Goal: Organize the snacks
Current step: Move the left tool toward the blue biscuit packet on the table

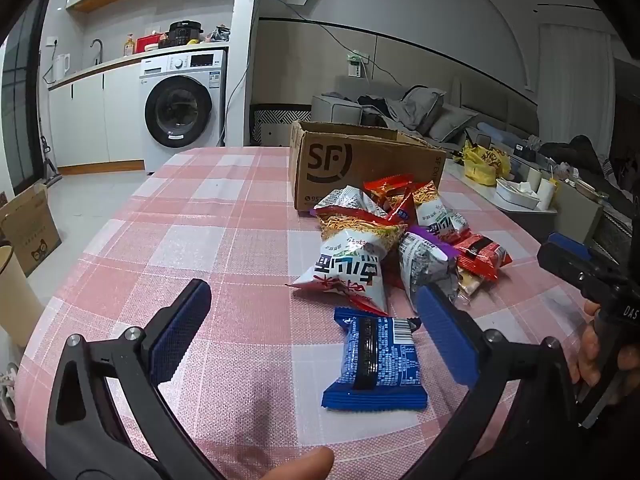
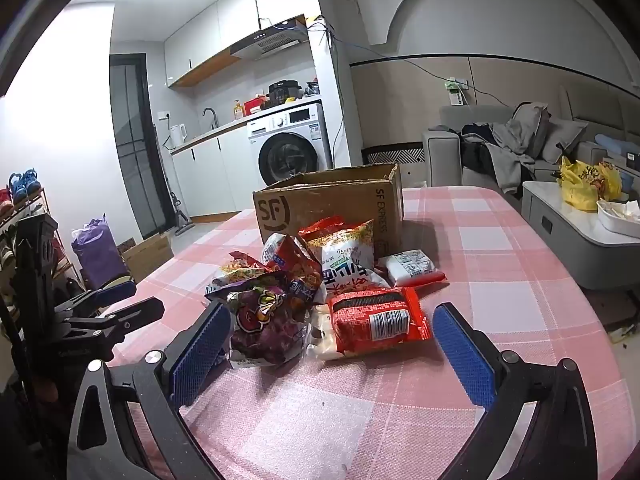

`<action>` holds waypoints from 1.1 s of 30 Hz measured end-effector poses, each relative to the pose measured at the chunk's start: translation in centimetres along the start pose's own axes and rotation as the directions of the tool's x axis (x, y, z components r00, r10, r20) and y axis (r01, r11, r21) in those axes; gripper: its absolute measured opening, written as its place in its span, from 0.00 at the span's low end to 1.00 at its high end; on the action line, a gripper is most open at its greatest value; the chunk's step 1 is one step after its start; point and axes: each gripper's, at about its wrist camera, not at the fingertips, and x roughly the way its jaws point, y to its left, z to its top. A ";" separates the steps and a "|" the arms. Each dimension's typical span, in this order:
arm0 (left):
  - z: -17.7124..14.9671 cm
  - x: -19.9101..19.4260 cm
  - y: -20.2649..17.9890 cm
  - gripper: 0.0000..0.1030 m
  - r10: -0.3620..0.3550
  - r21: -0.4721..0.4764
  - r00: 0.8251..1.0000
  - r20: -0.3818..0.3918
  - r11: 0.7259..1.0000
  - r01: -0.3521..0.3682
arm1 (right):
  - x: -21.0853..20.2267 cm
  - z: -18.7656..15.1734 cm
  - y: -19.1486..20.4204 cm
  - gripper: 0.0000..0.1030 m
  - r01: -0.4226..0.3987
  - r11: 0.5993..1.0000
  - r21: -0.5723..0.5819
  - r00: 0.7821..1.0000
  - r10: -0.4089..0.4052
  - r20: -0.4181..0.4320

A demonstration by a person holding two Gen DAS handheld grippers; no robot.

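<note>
Nothing looks sorted yet: the snack pile [image 2: 320,284] lies on the table [image 2: 500,248] near the cardboard box [image 2: 320,204]. The left gripper [image 1: 316,332] and the right gripper [image 2: 332,352] both gape wide, empty.

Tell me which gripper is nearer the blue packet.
Left. The left gripper has the blue packet lying between its open fingers; the right gripper stands off beyond the snack pile, by the red packet.

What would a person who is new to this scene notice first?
A heap of colourful crinkly snack packets lies mid-table on the pink checked tablecloth, in front of a brown cardboard SF box. One blue foil packet lies apart, nearest the left gripper, between its open fingers.
</note>
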 end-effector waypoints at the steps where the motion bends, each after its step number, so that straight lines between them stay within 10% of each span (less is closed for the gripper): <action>1: 0.0 0.0 0.0 0.99 0.000 0.000 1.000 -0.002 1.000 0.000 | 0.0 0.0 0.0 1.00 0.000 1.000 -0.001 1.000 0.000 0.000; 33: -0.1 0.2 0.3 0.99 0.003 -0.011 1.000 -0.026 1.000 -0.004 | 0.2 -0.1 0.1 1.00 0.004 1.000 -0.004 1.000 -0.004 -0.006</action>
